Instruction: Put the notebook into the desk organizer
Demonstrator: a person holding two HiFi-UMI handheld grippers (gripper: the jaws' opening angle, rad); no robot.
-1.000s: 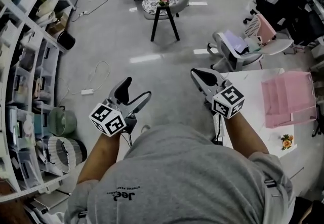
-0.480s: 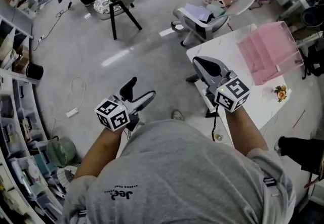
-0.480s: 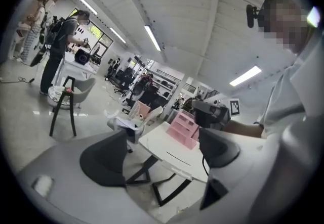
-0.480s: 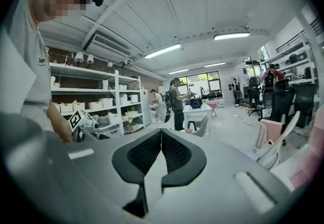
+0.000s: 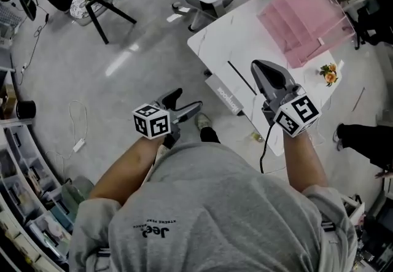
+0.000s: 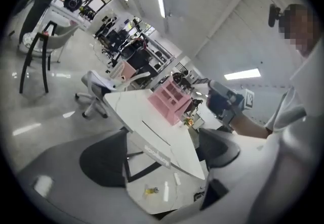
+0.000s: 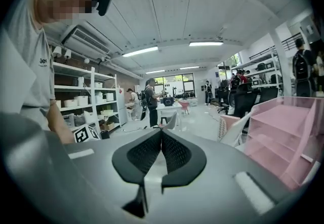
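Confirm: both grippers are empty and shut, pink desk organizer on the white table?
Not both: the left gripper view shows the left gripper with jaws apart. The right gripper is shut, both are empty, and the pink desk organizer is on the white table.

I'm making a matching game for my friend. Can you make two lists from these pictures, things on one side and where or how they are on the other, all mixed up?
Things:
1. pink see-through plastic desk organizer
2. small orange flower ornament
3. left tool
4. right tool

Place or state:
A. jaws apart, nothing between them
B. jaws closed together, holding nothing
C. stands on the white table, shelves inside
D. lies near the table's edge, beside the organizer

Pairs: 1-C, 2-D, 3-A, 4-B
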